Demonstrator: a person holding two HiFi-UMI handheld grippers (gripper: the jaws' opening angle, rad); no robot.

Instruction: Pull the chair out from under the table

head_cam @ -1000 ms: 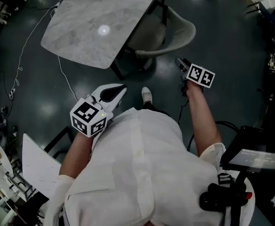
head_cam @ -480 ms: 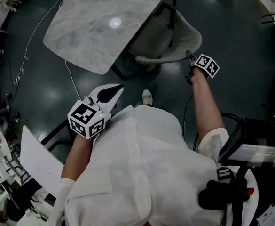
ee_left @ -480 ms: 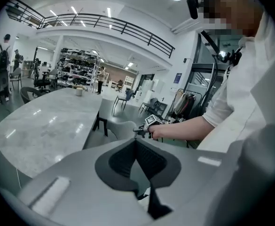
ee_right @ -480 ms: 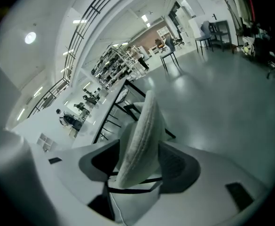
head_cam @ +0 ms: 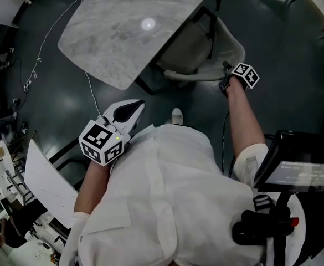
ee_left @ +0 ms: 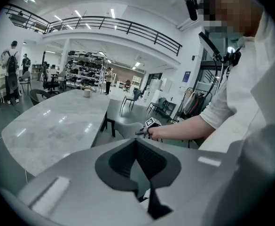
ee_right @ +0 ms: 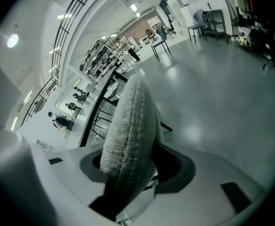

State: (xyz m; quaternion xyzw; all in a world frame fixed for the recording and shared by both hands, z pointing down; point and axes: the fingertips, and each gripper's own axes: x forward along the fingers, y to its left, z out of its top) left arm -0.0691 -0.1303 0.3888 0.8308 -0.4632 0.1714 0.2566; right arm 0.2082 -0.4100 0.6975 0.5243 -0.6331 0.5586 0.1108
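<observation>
Half tucked under desk (head_cam: 126,35), looks light, stiff-framed, softly padded. Best gripped at chair back rim (ee_right: 128,126), lying between right tongs (head_cam: 226,71) just opened wide. Left tongs (ee_left: 136,145) pressed together, empty.

White cable (head_cam: 90,90) on dark floor (head_cam: 51,115), tilted screen (head_cam: 303,170)

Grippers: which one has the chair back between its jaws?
The right gripper: its jaws have just been opening and straddle the chair's padded backrest. The left gripper has nothing between its jaws and is away from the chair.
</observation>
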